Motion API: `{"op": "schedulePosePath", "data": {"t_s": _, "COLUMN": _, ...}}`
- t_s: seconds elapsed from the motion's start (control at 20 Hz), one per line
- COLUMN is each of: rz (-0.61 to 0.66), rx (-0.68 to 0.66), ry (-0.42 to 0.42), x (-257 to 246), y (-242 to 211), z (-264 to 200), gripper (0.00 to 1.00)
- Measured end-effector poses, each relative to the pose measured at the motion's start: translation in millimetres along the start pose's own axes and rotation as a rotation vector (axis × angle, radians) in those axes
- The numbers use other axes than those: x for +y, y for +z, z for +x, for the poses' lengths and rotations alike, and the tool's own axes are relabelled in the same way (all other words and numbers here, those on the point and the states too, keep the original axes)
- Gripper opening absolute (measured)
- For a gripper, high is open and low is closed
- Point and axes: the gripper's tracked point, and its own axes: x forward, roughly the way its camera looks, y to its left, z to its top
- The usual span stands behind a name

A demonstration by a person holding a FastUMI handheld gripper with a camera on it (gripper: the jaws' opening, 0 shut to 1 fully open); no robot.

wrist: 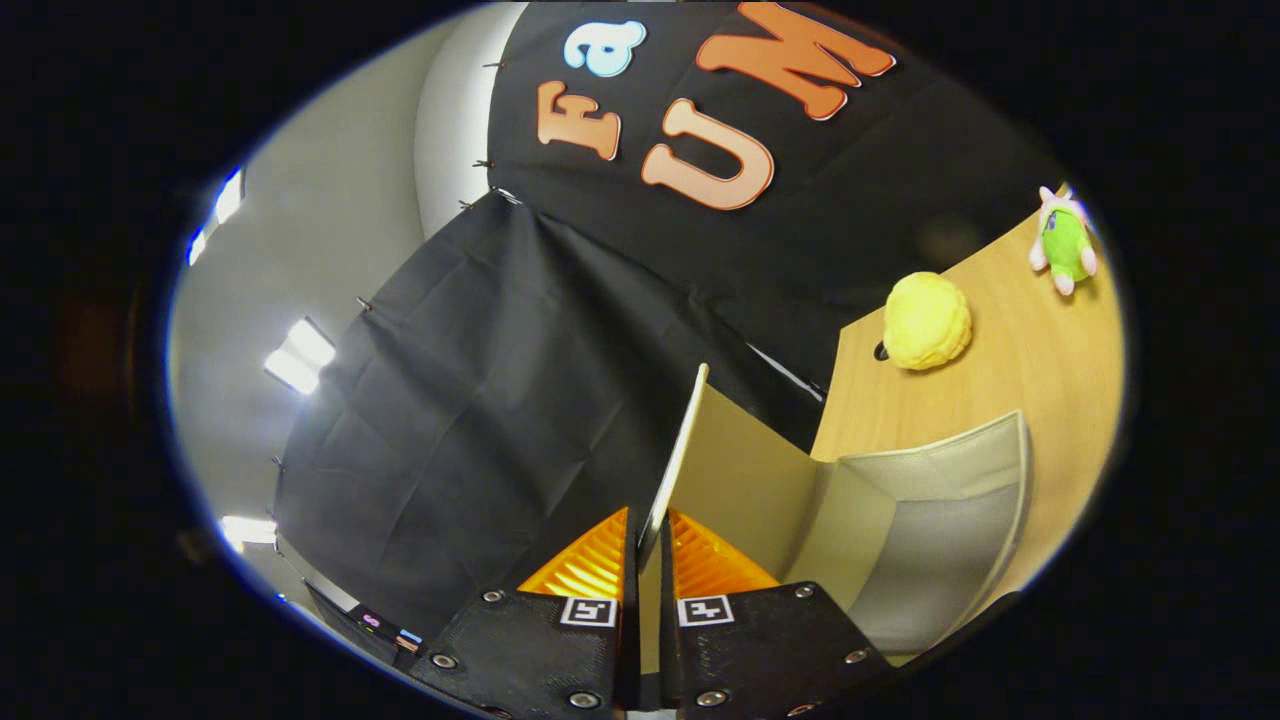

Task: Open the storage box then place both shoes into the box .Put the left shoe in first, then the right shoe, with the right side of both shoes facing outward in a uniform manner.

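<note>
Gripper (648, 545), orange ribbed fingers pinched on thin beige lid panel (675, 455) of open storage box (920, 520). Lid edge-on, long axis running straight ahead from fingers; box sits on wooden table (1040, 370).

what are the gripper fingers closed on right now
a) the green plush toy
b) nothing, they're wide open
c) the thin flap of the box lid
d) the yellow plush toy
c: the gripper has both orange fingers pressed on the thin pale lid of the storage box, while the yellow plush and green plush sit beyond on the wooden table.
</note>
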Motion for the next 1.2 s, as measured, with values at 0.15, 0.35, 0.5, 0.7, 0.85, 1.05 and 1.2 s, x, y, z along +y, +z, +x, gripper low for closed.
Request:
{"op": "schedulePosePath", "data": {"t_s": 0.15, "rz": -0.026, "rx": 0.027, "ry": 0.015, "x": 14, "y": -22, "z": 34, "gripper": 0.08}}
{"op": "schedulePosePath", "data": {"t_s": 0.35, "rz": 0.055, "rx": 0.036, "ry": 0.008, "x": 10, "y": -41, "z": 69, "gripper": 0.08}}
{"op": "schedulePosePath", "data": {"t_s": 0.5, "rz": 0.058, "rx": 0.063, "ry": -0.025, "x": 0, "y": -60, "z": 84, "gripper": 0.13}}
{"op": "schedulePosePath", "data": {"t_s": 0.7, "rz": -0.008, "rx": 0.105, "ry": -0.067, "x": -11, "y": -72, "z": 85, "gripper": 0.53}}
{"op": "schedulePosePath", "data": {"t_s": 0.85, "rz": -0.071, "rx": 0.106, "ry": -0.073, "x": -14, "y": -69, "z": 61, "gripper": 0.72}}
{"op": "schedulePosePath", "data": {"t_s": 1.05, "rz": -0.162, "rx": 0.057, "ry": -0.167, "x": -45, "y": -46, "z": 14, "gripper": 0.92}}
{"op": "schedulePosePath", "data": {"t_s": 1.2, "rz": -0.276, "rx": 0.032, "ry": -0.305, "x": -84, "y": -30, "z": -35, "gripper": 0.96}}
